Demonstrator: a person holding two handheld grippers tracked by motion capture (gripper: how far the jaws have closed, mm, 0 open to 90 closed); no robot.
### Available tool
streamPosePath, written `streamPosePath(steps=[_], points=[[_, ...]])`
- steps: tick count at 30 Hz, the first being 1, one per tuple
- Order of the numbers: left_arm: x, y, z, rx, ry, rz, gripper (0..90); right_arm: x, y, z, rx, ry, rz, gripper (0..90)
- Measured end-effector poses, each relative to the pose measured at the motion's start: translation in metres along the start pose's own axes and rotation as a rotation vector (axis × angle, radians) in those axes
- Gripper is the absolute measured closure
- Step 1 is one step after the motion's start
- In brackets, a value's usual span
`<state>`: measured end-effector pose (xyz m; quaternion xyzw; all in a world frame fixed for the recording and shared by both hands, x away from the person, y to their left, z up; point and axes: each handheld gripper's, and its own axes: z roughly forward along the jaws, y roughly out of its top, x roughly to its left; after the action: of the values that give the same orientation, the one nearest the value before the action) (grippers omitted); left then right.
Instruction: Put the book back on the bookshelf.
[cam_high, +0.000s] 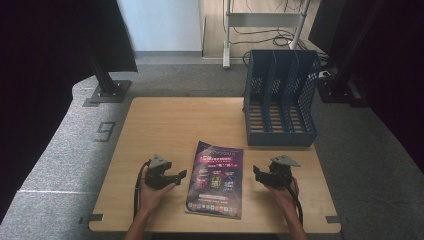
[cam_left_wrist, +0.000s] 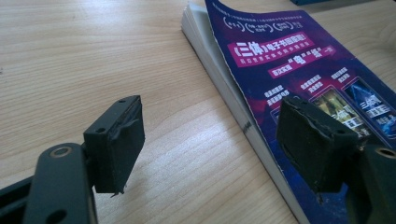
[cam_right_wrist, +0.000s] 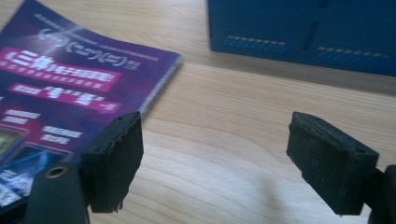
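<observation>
- Our left tongs (cam_high: 181, 174) rest low over the pale wooden counter (cam_high: 165, 120), jaws wide apart, holding nothing, just beside the book's left edge.
- The purple-covered paperback book (cam_high: 216, 179) lies flat between both tongs.
- Our right tongs (cam_high: 256, 173) stand spread and empty, just right of the book, near the blue slotted plastic file rack (cam_high: 280, 100).
</observation>
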<state>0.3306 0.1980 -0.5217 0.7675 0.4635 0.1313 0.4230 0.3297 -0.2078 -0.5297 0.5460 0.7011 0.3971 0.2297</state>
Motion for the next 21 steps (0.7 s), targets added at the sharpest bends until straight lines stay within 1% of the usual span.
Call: streamPosePath(steps=[1,2,3,5,6,7,8,12,15,21], points=[[0.000,0.000,0.001,0.000,-0.001,0.000,23.8,0.003,0.000,0.001,0.002,0.004,-0.004,18.4],[0.000,0.001,0.002,0.000,-0.004,0.000,23.8,0.009,0.000,0.002,0.003,0.017,-0.011,18.4],[0.000,0.001,0.002,0.000,-0.004,0.000,23.8,0.009,0.000,0.002,0.003,0.017,-0.011,18.4],[0.000,0.001,0.003,-0.001,-0.003,0.000,23.8,0.015,0.000,0.005,0.007,0.022,-0.019,18.5],[-0.001,0.001,0.003,-0.003,-0.004,-0.001,23.8,0.021,-0.001,0.008,0.012,0.053,-0.004,18.6],[-0.001,0.001,0.003,-0.004,-0.003,-0.002,23.8,0.024,-0.001,0.010,0.015,0.071,0.003,18.7],[-0.001,0.001,0.003,-0.004,-0.003,-0.002,23.8,0.024,-0.001,0.010,0.015,0.071,0.003,18.7],[-0.002,0.001,0.003,-0.008,-0.006,-0.005,23.8,0.038,-0.002,0.018,0.035,0.112,-0.023,18.6],[-0.003,0.001,0.003,-0.008,-0.005,-0.005,23.8,0.049,0.000,0.022,0.039,0.116,-0.046,18.6],[-0.003,0.000,0.003,-0.007,-0.001,-0.007,23.9,0.055,0.001,0.027,0.040,0.120,-0.050,18.7]])
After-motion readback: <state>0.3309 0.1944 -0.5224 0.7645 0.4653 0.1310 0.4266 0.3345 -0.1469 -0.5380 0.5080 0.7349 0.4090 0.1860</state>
